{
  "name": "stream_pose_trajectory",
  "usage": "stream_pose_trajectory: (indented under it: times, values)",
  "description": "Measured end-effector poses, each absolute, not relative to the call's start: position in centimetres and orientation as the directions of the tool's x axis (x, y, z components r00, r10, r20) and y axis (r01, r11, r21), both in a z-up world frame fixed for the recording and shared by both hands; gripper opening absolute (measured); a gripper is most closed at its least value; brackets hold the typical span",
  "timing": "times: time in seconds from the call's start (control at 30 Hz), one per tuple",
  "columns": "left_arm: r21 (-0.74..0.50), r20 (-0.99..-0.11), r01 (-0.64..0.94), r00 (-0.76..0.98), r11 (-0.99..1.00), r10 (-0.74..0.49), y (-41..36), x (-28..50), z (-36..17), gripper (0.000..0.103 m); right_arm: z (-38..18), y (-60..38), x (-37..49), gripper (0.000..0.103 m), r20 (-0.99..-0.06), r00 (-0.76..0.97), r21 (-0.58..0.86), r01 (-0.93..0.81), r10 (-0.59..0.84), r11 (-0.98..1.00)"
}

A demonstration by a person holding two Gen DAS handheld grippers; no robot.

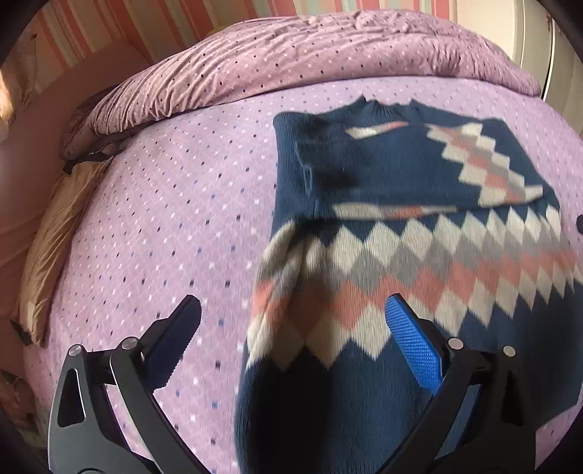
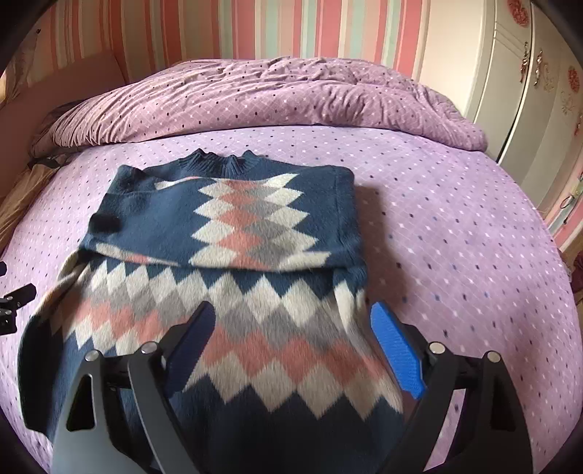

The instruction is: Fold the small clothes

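A navy knit sweater (image 1: 382,171) (image 2: 233,218) with white, grey and pink diamonds lies flat on the purple dotted bedsheet (image 1: 164,218) (image 2: 437,237), collar toward the far side. A patterned part is folded across its upper half. My left gripper (image 1: 293,310) is open above the sweater's left edge, which looks blurred and slightly bunched. My right gripper (image 2: 293,313) is open over the lower right of the sweater. The pads of neither gripper press on the fabric. A bit of the left gripper (image 2: 14,302) shows at the left edge of the right wrist view.
A crumpled purple duvet (image 1: 291,54) (image 2: 273,98) lies along the far side of the bed. A tan pillow (image 1: 47,255) sits at the left edge. A white wardrobe (image 2: 528,91) stands to the right, with a striped wall (image 2: 291,25) behind the bed.
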State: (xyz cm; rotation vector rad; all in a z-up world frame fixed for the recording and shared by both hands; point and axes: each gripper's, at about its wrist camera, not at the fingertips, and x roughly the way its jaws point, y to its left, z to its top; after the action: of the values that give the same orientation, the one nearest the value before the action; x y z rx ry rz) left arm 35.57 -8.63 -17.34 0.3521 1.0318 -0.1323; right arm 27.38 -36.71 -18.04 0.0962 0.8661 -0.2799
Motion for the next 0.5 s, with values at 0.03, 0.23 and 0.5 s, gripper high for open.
stream_pose_trajectory:
  times: [0.03, 0.23, 0.5]
  values:
    - [0.223, -0.860, 0.275, 0.508, 0.935, 0.056, -8.6, 35.0, -17.4, 0.100, -18.0, -36.6, 26.8, 0.088, -0.765, 0.613, -0.025, 0.279, -0.198, 0.960]
    - [0.207, -0.882, 0.268, 0.467, 0.941, 0.062, -8.0, 32.7, -18.5, 0.100, -18.6, -35.5, 23.2, 0.088, -0.783, 0.590, -0.041, 0.264, -0.195, 0.964]
    - [0.171, -0.894, 0.258, 0.447, 0.951, 0.039, -6.7, 30.1, -19.1, 0.100, -19.2, -35.1, 19.3, 0.088, -0.791, 0.581, -0.042, 0.260, -0.191, 0.965]
